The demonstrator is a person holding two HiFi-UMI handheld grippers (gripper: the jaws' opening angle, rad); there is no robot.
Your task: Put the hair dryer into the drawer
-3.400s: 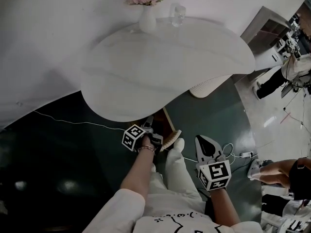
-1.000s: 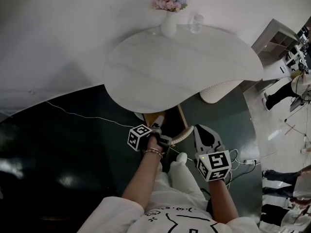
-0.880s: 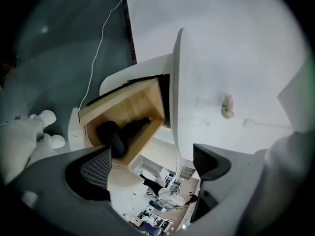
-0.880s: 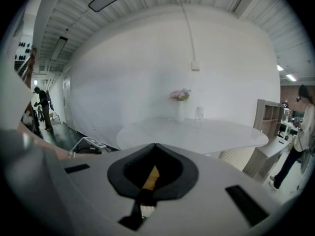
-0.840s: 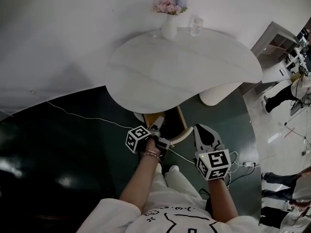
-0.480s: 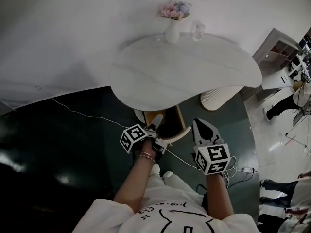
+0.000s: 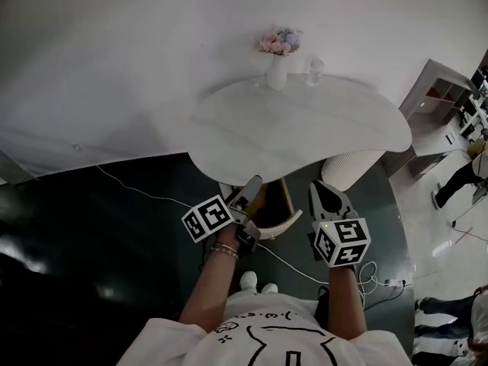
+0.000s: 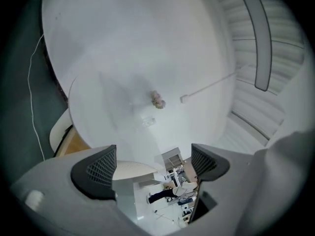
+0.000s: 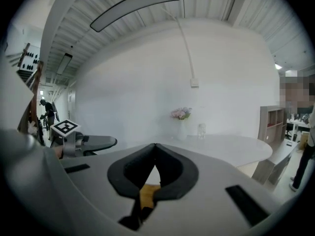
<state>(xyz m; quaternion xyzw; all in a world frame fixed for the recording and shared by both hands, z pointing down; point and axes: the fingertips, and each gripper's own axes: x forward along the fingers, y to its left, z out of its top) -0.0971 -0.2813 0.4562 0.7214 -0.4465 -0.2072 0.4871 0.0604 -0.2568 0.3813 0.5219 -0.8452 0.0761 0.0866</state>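
The drawer (image 7: 276, 226) stands pulled out under the front edge of the white table (image 7: 305, 128). It has a wooden inside and a curved white front, and its inside is dark. I see no hair dryer in any view. My left gripper (image 7: 247, 195) is open and empty, just left of the drawer, tilted up toward the table (image 8: 147, 58); its pads (image 8: 96, 171) stand well apart. My right gripper (image 7: 320, 193) hangs right of the drawer with its jaws shut tip to tip (image 9: 155, 149) on nothing.
A vase of flowers (image 7: 277, 59) and a glass (image 7: 315, 71) stand at the table's far edge. A white ribbed pedestal (image 7: 352, 166) is under the table. A white cable (image 7: 145, 193) runs over the dark floor to a power strip (image 7: 387, 283). A shelf unit (image 7: 442, 90) stands at the right.
The head view has risen and drawn back from the table. My left gripper has lifted off the drawer's front and swung upward. The right gripper rose a little and stayed shut.
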